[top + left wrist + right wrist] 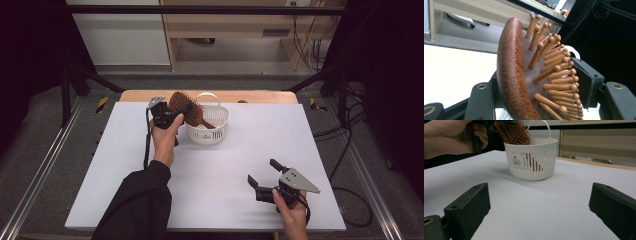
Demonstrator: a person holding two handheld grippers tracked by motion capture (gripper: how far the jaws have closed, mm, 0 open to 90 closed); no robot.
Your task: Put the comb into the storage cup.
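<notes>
A brown wooden hairbrush (187, 110) leans over the rim of a white slatted basket (209, 131), its handle down inside the basket. My left gripper (167, 116) is shut on the brush's head beside the basket's left rim. In the left gripper view the brush head (514, 75) with its knobbed wooden bristles sits between the two jaws. My right gripper (264, 172) rests open near the table's front right with nothing between its jaws. In the right gripper view the basket (531, 161) stands ahead with the hairbrush (511, 132) sticking out of it.
The white table top (235, 165) has a wooden strip along its far edge. Metal rails run along both sides of the table, and cables lie on the floor at the right. A wooden cabinet stands beyond the table.
</notes>
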